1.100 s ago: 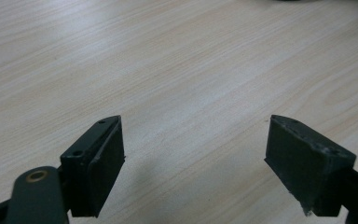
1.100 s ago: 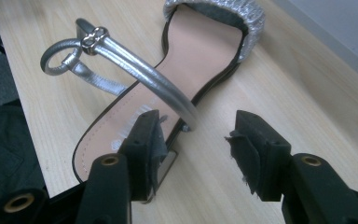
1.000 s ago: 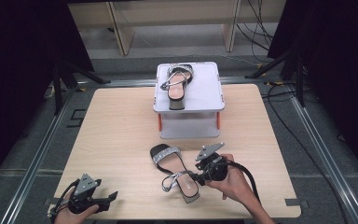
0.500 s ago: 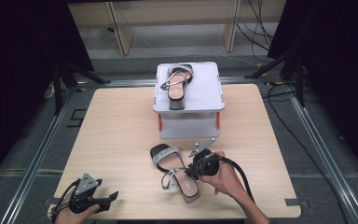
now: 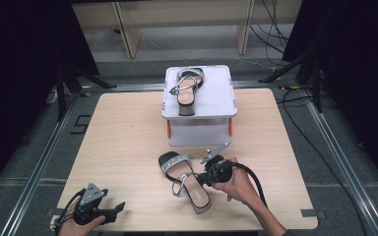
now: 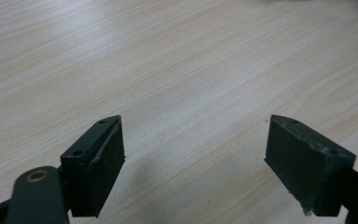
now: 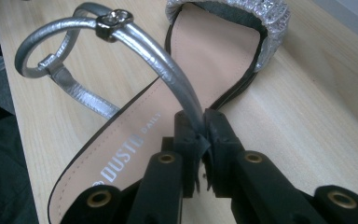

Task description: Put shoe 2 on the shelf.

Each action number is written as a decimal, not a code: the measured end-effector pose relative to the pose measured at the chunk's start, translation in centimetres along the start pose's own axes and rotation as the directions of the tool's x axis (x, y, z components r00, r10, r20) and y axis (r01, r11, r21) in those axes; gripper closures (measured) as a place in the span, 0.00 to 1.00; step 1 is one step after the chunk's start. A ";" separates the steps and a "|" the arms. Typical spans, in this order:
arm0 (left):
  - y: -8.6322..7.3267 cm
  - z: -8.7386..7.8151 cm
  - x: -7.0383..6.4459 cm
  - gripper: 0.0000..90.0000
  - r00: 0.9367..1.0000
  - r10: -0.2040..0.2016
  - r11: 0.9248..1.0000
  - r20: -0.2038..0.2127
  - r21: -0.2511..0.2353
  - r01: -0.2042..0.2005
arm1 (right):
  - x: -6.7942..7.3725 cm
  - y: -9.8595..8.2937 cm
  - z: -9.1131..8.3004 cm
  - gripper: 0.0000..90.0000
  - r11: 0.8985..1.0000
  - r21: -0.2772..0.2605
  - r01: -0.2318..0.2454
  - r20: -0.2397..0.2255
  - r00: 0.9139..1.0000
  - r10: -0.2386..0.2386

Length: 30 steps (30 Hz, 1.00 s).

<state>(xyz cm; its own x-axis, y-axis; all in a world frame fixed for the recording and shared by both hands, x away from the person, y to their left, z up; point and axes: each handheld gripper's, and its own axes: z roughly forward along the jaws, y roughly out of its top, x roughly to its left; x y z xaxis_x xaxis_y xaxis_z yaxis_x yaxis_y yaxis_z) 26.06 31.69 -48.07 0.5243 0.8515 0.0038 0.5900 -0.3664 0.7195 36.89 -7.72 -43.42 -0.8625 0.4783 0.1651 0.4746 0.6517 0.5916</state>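
Note:
A silver-strapped sandal [image 5: 185,180] with a tan insole lies on the wooden table [image 5: 128,142] near the front middle. My right gripper [image 5: 204,178] is shut on the sandal's silver ankle strap [image 7: 168,70], pinched between the jaws at the insole's edge. The sandal [image 7: 200,70] has a glittery toe band and a buckle. A matching sandal [image 5: 187,86] rests on top of a white box [image 5: 216,98] at the table's far middle. My left gripper [image 5: 115,210] sits at the front left corner, and in its own view the left gripper [image 6: 193,163] is open over bare wood.
The white box stands on orange-footed legs behind the near sandal. Black cables trail across the floor at the right. Dark floor and metal rails surround the table.
My right gripper has moved left onto the near sandal and shut on its silver strap. The left gripper has stayed in place.

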 end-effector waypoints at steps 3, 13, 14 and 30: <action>-0.1 0.1 0.0 0.21 1.000 -0.007 1.000 0.003 -0.007 0.007 | 0.1 -0.1 0.0 0.95 1.000 -0.005 -0.008 0.000 1.000 0.008; -0.2 -0.1 -0.1 0.21 1.000 -0.007 1.000 -0.004 -0.014 0.007 | 0.4 0.6 -0.8 0.96 1.000 0.003 0.025 -0.025 0.999 -0.025; -0.2 -0.1 -0.1 0.21 1.000 -0.015 1.000 -0.002 -0.012 0.015 | 0.4 0.8 -1.1 0.96 1.000 -0.007 0.028 -0.027 0.999 -0.029; -0.3 -0.2 0.1 0.21 1.000 -0.022 1.000 -0.011 -0.020 0.022 | 0.8 7.2 -6.6 0.96 0.992 0.007 0.127 0.004 0.992 -0.127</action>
<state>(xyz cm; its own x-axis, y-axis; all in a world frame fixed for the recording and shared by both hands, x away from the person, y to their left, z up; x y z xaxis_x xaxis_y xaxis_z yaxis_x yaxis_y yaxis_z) 25.79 31.92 -48.11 0.5043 0.8635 -0.0049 0.5893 -0.3400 0.7329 38.50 -6.53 -33.77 -0.9153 0.3938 0.0850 0.3620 0.7114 0.6023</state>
